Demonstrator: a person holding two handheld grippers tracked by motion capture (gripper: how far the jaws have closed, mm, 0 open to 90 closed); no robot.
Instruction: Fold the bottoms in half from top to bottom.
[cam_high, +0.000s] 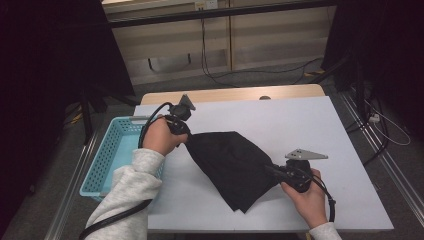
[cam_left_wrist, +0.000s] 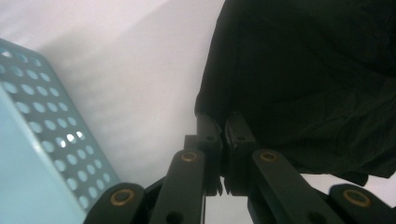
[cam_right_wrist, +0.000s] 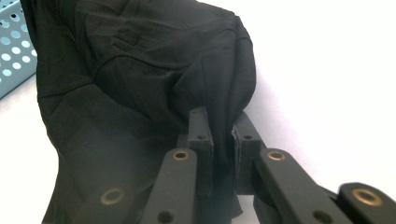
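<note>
Both grippers, left and right, clamped on black cloth edges.

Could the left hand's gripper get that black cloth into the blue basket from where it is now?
Probably yes: the left gripper is shut on the black cloth right beside the blue basket, nothing between; but the right gripper also holds it.

L gripper sits far-left w/ jaws pinched nearly together, L hand wrapped round it and grey-sleeved forearm running in from near-left, while R gripper sits near-right, jaws clamped, R hand gripping it from the near side.
</note>
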